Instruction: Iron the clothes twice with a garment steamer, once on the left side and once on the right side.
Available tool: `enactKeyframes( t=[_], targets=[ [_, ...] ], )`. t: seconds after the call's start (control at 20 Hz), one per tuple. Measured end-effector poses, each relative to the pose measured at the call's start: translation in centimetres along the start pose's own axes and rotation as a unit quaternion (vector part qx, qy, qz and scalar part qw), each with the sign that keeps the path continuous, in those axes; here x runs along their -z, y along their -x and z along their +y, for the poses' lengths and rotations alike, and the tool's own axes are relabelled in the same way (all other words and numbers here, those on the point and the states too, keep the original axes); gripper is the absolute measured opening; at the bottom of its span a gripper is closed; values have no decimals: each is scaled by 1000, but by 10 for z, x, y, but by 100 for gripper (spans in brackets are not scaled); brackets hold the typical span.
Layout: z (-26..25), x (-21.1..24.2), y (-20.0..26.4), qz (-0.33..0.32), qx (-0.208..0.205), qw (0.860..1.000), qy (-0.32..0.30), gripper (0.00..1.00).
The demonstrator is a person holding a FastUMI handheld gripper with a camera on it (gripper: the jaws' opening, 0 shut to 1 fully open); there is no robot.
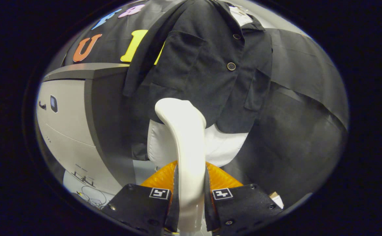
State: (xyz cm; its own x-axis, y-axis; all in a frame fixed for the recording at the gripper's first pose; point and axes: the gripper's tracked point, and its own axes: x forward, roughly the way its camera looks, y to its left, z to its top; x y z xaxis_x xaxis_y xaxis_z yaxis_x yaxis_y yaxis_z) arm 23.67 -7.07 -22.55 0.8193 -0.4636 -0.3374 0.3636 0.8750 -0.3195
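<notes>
— Gripper (189,196)?
— Squeezing the steamer (184,137) handle. One finger on each side, both pressed tight on it.
— And the steamer head?
— Up just ahead of the fingers, low on the shirt (207,75). Close to the cloth near the hem, more to the left side. Touching or not? Hard to tell.
— The shirt?
— Hanging right beyond the steamer, buttoned up, pocket on each side. White form (223,147) poking out under the hem.
— Could go wrong how?
— Could slip. Smooth, round handle, only two fingers on it. A twist, and the head turns away from the cloth.
— Anything else?
— Could miss a side. Probably no full pass done yet, so both left and right still to do. Easy to go up the middle by the buttons (231,66) and call it done.
— And the buttons?
— Could snag. A bump there drags the shirt sideways or bunches it.
— Too hard a push?
— Swings the shirt back, away from the steam. Too far off, and no ironing at all.
— The cabinet (69,111) on the left?
— Near the sleeve (145,52). Wide swing on the left pass, maybe a knock.
</notes>
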Motion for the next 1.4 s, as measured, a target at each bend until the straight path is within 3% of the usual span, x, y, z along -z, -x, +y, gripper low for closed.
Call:
enactKeyframes(
  t=[0.25, 0.65, 1.1, 1.4],
  targets=[
    [-32, -47, 51, -38, 27, 997, -55, 35],
    [-165, -176, 117, -164, 81, 973, -142, 34],
    [-262, -337, 105, -317, 37, 935, -158, 34],
    [-291, -408, 89, -360, 19, 920, -153, 34]
  ],
)
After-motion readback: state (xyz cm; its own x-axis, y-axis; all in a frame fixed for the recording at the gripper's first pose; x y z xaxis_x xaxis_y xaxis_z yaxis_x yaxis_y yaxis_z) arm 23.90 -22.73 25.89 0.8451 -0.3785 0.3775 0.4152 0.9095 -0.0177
